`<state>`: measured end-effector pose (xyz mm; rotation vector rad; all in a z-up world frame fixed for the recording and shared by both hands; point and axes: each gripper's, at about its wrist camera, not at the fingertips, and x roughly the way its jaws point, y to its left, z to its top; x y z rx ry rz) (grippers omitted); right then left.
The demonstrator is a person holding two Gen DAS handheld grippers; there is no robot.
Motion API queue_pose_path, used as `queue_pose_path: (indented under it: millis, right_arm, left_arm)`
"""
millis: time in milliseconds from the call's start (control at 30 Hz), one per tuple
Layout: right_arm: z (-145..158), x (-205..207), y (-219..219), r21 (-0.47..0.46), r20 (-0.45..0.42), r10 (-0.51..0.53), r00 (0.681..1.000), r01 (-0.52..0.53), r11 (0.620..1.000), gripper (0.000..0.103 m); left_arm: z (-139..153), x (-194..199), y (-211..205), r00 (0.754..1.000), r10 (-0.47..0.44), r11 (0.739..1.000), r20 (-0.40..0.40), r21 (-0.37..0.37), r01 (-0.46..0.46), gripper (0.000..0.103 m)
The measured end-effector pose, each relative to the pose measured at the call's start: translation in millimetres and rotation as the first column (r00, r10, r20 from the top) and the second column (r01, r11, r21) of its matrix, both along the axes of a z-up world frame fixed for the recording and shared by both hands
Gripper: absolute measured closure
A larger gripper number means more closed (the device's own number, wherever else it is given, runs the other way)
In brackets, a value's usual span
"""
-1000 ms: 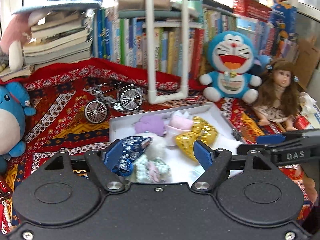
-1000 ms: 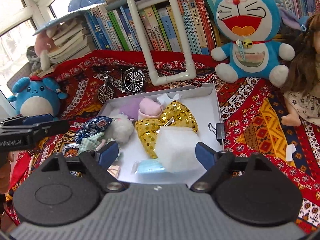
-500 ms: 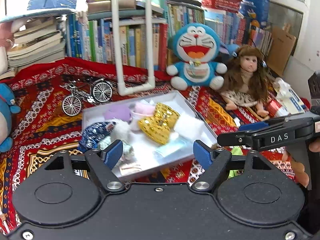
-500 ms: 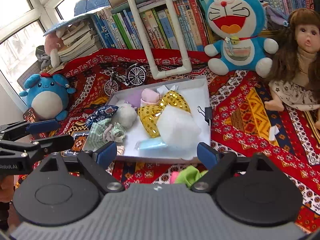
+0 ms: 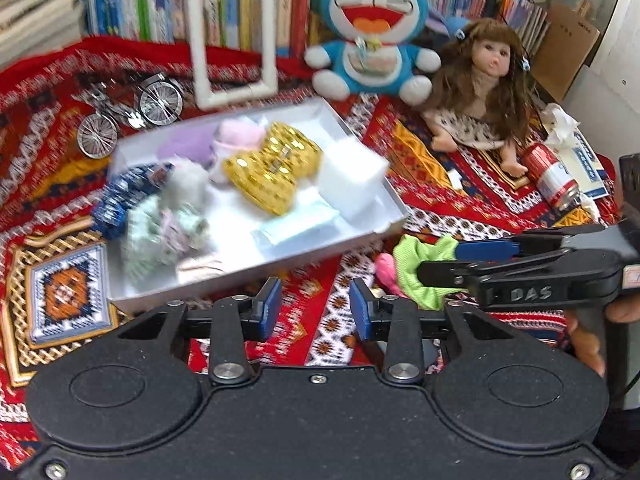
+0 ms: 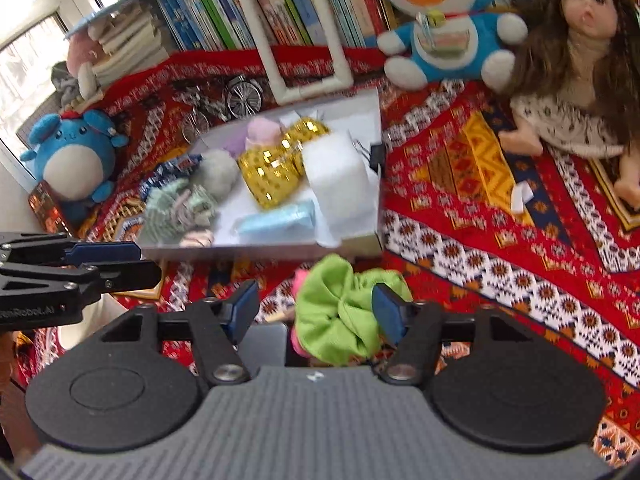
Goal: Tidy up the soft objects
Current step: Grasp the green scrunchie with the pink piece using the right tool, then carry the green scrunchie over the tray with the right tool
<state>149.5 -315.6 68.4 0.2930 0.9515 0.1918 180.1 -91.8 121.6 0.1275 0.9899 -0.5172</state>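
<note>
A white box (image 5: 248, 276) on the patterned red rug holds a gold sequin bow (image 5: 272, 168), a white foam block (image 5: 352, 180), a pale blue mask (image 5: 296, 228) and several cloth pieces. In front of the box lies a green scrunchie (image 6: 340, 308) with a pink piece (image 5: 386, 268) beside it. My right gripper (image 6: 316, 310) is closing with the scrunchie between its jaws; the right pad meets it and the left pad stands apart. My left gripper (image 5: 314, 312) is closing over bare rug with nothing between its fingers. It hangs left of the scrunchie (image 5: 420, 268).
A blue cat plush (image 5: 372, 36) and a long-haired doll (image 5: 480, 92) sit behind the box before a row of books. A metal toy bicycle (image 5: 128, 116) and a white pipe frame (image 5: 232, 40) stand at the back left. A red can (image 5: 552, 172) lies right, a blue plush (image 6: 76, 156) far left.
Both grippers have drawn back from over the box toward the near rug and tipped lower. Their jaws have narrowed. The green scrunchie has come in between the right jaws.
</note>
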Motion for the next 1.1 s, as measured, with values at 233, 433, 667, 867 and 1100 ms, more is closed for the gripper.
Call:
queue_pose_path:
  millis: [233,433,667,867,1100]
  right_arm:
    - [-14,2,-7,-0.035,-0.032,-0.034,0.999,0.033,0.999,0.031]
    - [-31,0,-25,0.022,-0.069,-0.065,0.996,0.067,0.998,0.03]
    - [-41,-4,-39,0.038,-0.069,-0.098,0.993,0.101,0.994,0.029]
    - [-51,-10,-50,0.062,-0.057,-0.122,0.991,0.126,0.99,0.032]
    - [-44,-18,-66,0.025,-0.016,-0.237,0.971,0.238,0.971,0.073]
  left_arm:
    - [-16,7,-28,0.999,-0.016,1.0,-0.039,0.026,0.017,0.069]
    - [-35,15,-49,0.997,-0.018,0.998,-0.077,0.057,0.023,0.069]
    - [-51,23,-64,0.992,-0.003,0.999,-0.129,0.05,0.01,0.075]
    - [-59,27,-72,0.988,-0.01,1.0,-0.157,0.023,0.014,0.08]
    - [-61,26,-74,0.984,-0.013,1.0,-0.177,0.0,0.013,0.084]
